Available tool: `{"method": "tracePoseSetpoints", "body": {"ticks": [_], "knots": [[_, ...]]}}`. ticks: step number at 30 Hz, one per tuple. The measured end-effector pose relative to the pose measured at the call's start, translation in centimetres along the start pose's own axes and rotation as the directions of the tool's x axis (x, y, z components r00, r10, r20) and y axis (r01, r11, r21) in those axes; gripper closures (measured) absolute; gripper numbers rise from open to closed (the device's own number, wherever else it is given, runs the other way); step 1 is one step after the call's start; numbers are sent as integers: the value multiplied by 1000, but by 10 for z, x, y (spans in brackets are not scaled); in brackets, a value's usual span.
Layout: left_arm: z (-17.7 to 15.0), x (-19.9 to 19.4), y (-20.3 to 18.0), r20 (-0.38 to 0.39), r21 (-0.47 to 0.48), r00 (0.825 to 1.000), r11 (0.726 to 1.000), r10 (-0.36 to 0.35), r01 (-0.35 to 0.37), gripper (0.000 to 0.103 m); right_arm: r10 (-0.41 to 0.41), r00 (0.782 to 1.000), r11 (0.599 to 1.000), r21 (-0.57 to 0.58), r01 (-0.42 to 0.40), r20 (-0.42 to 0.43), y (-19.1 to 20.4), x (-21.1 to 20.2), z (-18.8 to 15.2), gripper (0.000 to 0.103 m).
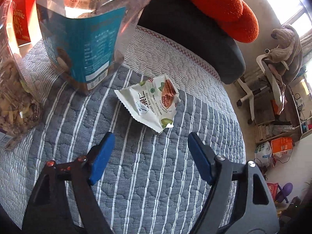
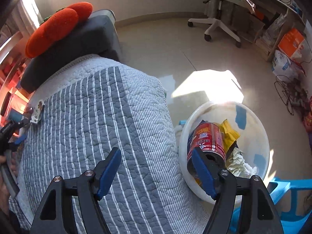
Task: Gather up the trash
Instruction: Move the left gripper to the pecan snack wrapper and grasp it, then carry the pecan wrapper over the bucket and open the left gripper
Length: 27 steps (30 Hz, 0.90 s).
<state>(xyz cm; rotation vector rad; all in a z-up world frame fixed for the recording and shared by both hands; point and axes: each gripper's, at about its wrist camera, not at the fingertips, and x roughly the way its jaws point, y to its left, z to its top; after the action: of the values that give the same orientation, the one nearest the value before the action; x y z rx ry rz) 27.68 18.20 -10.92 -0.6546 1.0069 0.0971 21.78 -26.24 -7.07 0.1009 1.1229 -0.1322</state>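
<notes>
A white, torn-open pecan snack wrapper (image 1: 148,103) lies flat on the blue striped quilt (image 1: 156,175). My left gripper (image 1: 151,135) hovers just short of it, open, with nothing between the blue pads. In the right wrist view the same wrapper (image 2: 38,111) shows small at the far left, beside the left gripper (image 2: 22,130). My right gripper (image 2: 156,151) is open and empty over the quilt's right edge (image 2: 156,117). Beside that edge stands a white basin (image 2: 253,132) holding a red can (image 2: 208,138), a yellow wrapper (image 2: 229,131) and crumpled paper (image 2: 239,163).
Two clear jars stand behind the wrapper, one with a teal label (image 1: 81,39) and one with nuts (image 1: 15,97); a red box (image 1: 21,19) is behind them. An orange cushion (image 1: 224,5) rests on a dark grey bolster (image 1: 195,39). An office chair (image 2: 214,23), floor cables (image 2: 288,93) and a blue stool (image 2: 282,191) are also there.
</notes>
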Motion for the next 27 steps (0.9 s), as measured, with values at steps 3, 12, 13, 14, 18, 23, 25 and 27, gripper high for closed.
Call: {"method": "tracePoseSetpoints", "body": {"ticks": [3, 12, 13, 14, 18, 23, 25, 27], "knots": [[2, 10, 6, 8, -54, 1000, 998, -11, 11, 44, -7, 1000, 1000, -11, 7, -11, -2, 4, 1, 27], [-11, 6, -16, -17, 0, 999, 999, -43, 43, 92, -3, 1000, 1000, -3, 3, 2, -16, -6, 1, 27], [-13, 5, -22, -25, 25, 998, 998, -52, 53, 92, -3, 1000, 1000, 1, 3, 7, -19, -9, 1, 27], [-17, 3, -31, -33, 52, 998, 997, -61, 63, 92, -1, 1000, 1000, 7, 1, 14, -22, -12, 1, 27], [-44, -6, -79, -75, 205, 993, 974, -88, 101, 92, 13, 999, 999, 39, -15, 50, -38, -32, -1, 27], [-103, -13, -147, -153, 400, 982, 901, -115, 168, 92, -5, 996, 995, 98, -4, 93, -74, -57, -11, 27], [-124, -15, -170, -189, 456, 974, 868, -124, 199, 92, -32, 994, 991, 131, 19, 100, -92, -65, -16, 27], [-140, -12, -190, -220, 487, 966, 843, -134, 228, 92, -56, 993, 985, 168, 38, 105, -113, -72, -22, 27]]}}
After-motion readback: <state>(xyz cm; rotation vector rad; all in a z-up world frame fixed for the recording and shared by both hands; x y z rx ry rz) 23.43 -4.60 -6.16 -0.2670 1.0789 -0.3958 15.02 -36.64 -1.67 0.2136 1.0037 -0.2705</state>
